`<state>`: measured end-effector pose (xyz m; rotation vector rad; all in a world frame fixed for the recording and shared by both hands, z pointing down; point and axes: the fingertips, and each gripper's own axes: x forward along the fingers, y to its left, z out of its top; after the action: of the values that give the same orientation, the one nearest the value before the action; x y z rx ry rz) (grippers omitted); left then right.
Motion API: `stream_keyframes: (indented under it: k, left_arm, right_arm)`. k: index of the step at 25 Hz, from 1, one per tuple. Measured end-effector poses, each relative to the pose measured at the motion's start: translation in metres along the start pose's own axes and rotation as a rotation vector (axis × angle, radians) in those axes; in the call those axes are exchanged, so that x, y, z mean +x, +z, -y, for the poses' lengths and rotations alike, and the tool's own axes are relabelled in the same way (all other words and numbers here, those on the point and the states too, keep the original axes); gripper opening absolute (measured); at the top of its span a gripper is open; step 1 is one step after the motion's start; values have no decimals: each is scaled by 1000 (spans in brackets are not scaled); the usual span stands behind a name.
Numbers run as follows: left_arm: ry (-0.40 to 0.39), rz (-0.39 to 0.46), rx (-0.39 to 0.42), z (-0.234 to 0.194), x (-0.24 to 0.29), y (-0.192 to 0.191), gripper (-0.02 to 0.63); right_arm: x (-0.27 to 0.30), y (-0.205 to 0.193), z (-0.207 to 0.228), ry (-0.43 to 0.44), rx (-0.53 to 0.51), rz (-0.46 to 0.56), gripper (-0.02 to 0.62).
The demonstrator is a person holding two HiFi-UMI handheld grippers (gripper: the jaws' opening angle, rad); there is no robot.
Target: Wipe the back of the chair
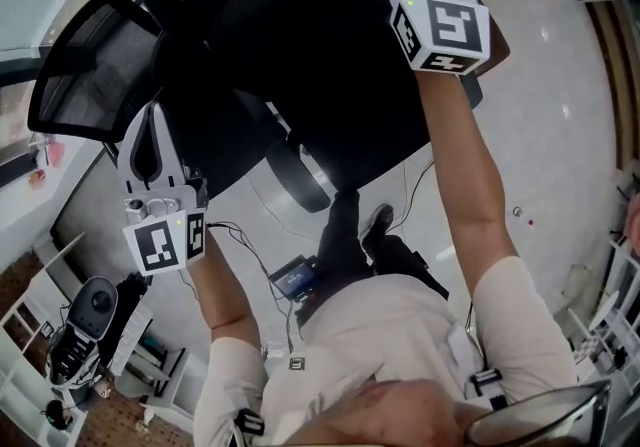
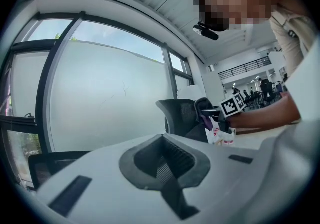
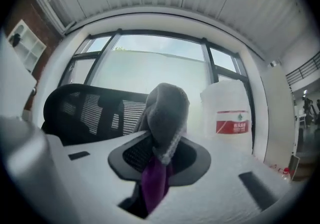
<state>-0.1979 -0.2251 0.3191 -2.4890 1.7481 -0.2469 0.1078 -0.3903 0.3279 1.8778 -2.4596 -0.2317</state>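
Right gripper (image 3: 156, 170), clamped on a grey cloth (image 3: 166, 113), faces the mesh chair back (image 3: 85, 113) ahead-left; left gripper (image 2: 165, 168), jaws closed and empty, is farther off.

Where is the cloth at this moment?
In the right gripper view's centre, the cloth is pinched in the right gripper, in front of the chair, with a white bottle to its right.

Left tool (image 2: 164, 160) jaws together, empty; black chair (image 2: 181, 116) beyond
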Motion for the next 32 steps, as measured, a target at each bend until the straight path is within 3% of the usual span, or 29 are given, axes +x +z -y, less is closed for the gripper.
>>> stream_keyframes:
  k: [4, 8, 11, 16, 19, 25, 32]
  left_arm:
    - [-1, -1, -1, 2, 2, -1, 6]
    - [10, 2, -1, -3, -3, -1, 6]
    - [25, 3, -1, -9, -9, -2, 6]
    - [55, 14, 0, -14, -27, 6, 6]
    - [71, 27, 6, -12, -43, 21, 6]
    - [89, 66, 29, -3, -71, 59, 6]
    - [89, 115, 64, 42, -124, 117, 6]
  right_arm:
    - [2, 0, -11, 19, 32, 4, 72]
    - [9, -2, -41, 92, 64, -8, 71]
    - [15, -5, -90, 202, 82, -29, 71]
    - [5, 1, -195, 456, 90, -60, 71]
    - [-11, 9, -227, 567, 117, -93, 71]
    - [-39, 23, -227, 621, 129, -146, 71]
    - [-121, 89, -181, 611, 68, -96, 72]
